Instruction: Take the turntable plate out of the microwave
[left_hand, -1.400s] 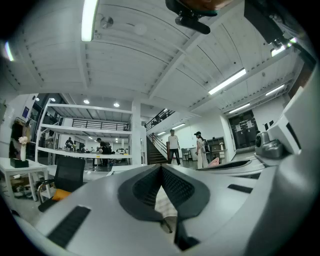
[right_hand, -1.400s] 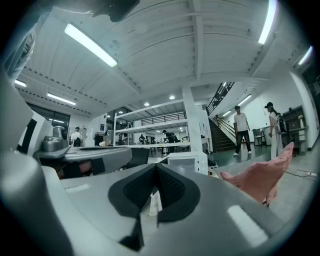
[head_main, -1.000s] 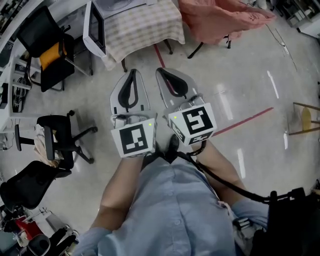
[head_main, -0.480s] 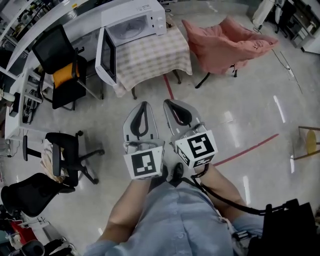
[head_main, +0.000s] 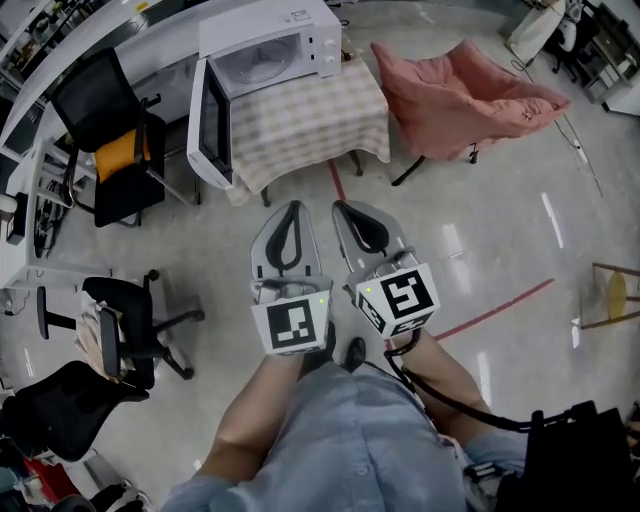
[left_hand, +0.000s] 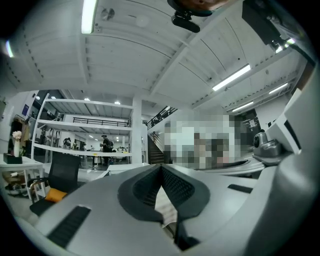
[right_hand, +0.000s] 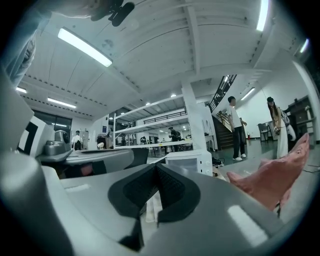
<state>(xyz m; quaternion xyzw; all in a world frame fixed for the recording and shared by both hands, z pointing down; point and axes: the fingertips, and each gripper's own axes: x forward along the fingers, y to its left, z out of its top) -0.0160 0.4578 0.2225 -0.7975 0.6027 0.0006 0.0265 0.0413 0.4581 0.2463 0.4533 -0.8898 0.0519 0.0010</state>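
While both point level toward the far end of the room, the left claw and the right claw hang side by side above the pale glossy floor, each with its jaws pressed together on nothing. Well beyond them, a white box-shaped microwave stands on the check-clothed surface, its door swung open to the left. The round glass turntable plate lies inside the cavity. A pink draped chair stands to the right.
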